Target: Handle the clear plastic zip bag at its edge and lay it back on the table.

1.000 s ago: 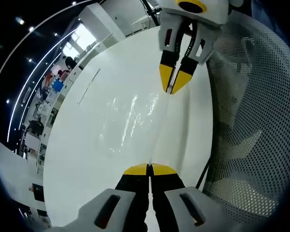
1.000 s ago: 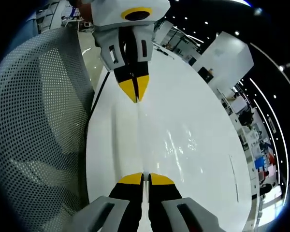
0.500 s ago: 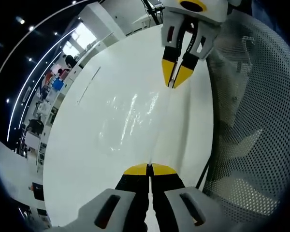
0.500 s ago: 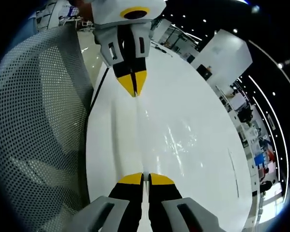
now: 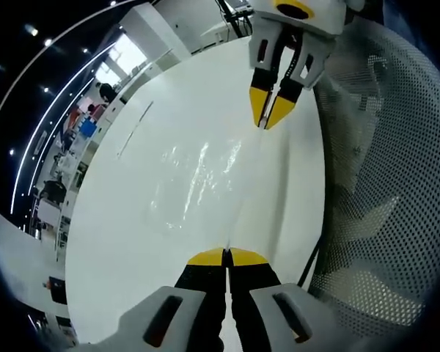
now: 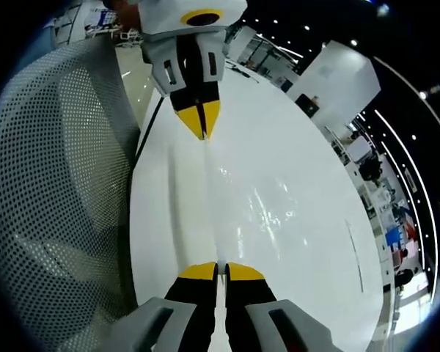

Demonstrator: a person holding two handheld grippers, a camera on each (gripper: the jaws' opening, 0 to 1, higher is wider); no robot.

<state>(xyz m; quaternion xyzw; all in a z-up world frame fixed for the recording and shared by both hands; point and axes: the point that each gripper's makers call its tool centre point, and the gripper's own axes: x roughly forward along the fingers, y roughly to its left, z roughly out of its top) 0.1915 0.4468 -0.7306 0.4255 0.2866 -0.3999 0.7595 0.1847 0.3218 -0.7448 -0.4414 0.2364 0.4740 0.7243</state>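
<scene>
Left gripper view and right gripper view, both claws at the bag's edge. The clear plastic zip bag [image 5: 205, 176] lay over the white table [image 5: 125, 220], its film marked by pale glints and creases; one edge was raised into a taut ridge running between the two claws. The left claw [image 5: 226, 257] stood with its yellow-tipped jaws pressed together on the near end of that ridge, so it was judged to be pinching the bag's edge. In the same view the right claw [image 5: 272, 110] entered from the top, jaws narrowed to a point on the far end of the ridge.

In the right gripper view the arrangement was mirrored: the right claw [image 6: 217, 270] had its jaws closed together on the edge of the bag [image 6: 264, 213], and the left claw [image 6: 199, 117] met the ridge at the top of the view. A grey mesh chair back [image 6: 51, 183] stood just beside the table's edge [image 6: 143, 220].

Step in hand, as judged: the edge was held stretched between both claws, slightly above the table, with the rest of the bag resting on the surface. The laying-down was not yet done. The next move would call for lowering both ends evenly until the ridge flattened, then parting each pair of jaws without dragging the film.
</scene>
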